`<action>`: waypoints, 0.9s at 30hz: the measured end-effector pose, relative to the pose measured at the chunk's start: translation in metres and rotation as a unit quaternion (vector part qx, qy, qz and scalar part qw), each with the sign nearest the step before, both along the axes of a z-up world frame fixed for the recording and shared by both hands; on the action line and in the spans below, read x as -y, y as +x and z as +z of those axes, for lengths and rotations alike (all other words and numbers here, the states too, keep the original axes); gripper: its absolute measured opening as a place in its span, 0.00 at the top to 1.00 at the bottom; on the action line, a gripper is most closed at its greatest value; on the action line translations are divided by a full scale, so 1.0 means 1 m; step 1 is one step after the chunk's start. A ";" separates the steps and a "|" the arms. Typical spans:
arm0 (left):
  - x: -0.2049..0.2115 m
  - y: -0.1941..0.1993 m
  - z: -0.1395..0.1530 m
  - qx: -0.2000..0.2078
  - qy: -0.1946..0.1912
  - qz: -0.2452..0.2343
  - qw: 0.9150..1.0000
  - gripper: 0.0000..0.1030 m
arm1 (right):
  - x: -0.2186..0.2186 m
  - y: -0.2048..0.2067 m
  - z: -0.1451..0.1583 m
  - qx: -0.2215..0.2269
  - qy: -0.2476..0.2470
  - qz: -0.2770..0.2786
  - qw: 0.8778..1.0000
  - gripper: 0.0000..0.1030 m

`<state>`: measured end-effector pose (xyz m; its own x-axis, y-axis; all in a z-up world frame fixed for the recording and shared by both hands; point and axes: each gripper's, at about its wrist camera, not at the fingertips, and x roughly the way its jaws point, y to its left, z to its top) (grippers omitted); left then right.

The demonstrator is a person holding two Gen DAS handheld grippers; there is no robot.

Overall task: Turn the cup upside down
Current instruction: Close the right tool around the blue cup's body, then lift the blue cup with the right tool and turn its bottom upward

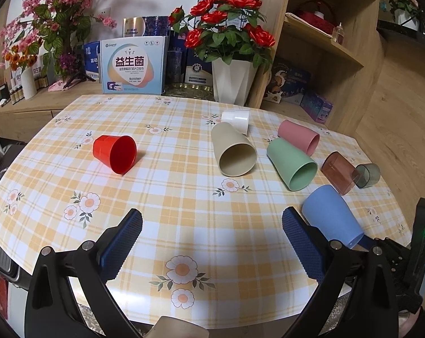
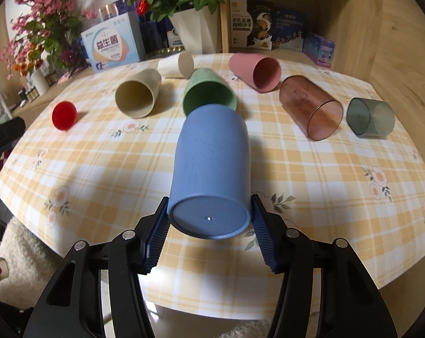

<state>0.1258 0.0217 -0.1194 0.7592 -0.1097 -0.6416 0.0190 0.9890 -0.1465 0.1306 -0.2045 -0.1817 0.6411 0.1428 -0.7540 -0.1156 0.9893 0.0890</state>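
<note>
Wooden shelving (image 1: 325,42) and a low sideboard crowded with printed boxes, pink blossom sprays and a white faceted vase of red artificial roses (image 1: 232,81) stand behind a table covered in a yellow-and-white checked cloth with daisy prints (image 1: 184,197). Eight cups lie on their sides across the cloth.

At the near right edge lies a matte blue plastic cup (image 2: 211,169), its flat base turned toward the right wrist camera and its mouth pointing away toward the other cups. The right gripper (image 2: 209,219) brackets this base: both ribbed blue pads (image 2: 158,233) sit just beside the cup's lower rim on either side, and whether they press on it or leave a sliver of space cannot be told. In the left wrist view the same cup shows at the right, beside that gripper's black frame.

The left gripper (image 1: 212,225) hovers over bare cloth at the near edge with its jaws spread wide and nothing between them.

Just beyond the blue cup's mouth lies a mint green cup (image 2: 209,93). Further left rest a beige cup (image 2: 137,95) with its opening toward the cameras, a small white cup (image 2: 175,64) behind it, and, well apart at the far left, a glossy red plastic cup (image 1: 115,153). To the right lie a pink cup (image 2: 256,71), a translucent brown tumbler (image 2: 311,107) and a small smoky grey translucent cup (image 2: 370,117), the last two close together
</note>
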 end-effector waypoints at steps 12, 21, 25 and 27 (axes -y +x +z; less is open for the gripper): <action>0.003 -0.002 0.004 0.003 0.000 -0.004 1.000 0.06 | 0.029 -0.009 0.020 0.024 0.018 -0.032 0.999 0.47; 0.003 -0.002 0.004 0.005 0.004 0.003 1.000 0.06 | 0.035 -0.004 0.026 0.032 0.013 -0.046 0.998 0.48; -0.001 -0.001 0.005 0.006 0.008 0.014 1.000 0.06 | 0.041 0.006 0.030 0.025 0.026 -0.055 0.998 0.48; -0.004 -0.001 0.005 0.007 0.007 0.020 1.000 0.06 | 0.041 0.012 0.032 0.023 0.024 -0.054 0.998 0.48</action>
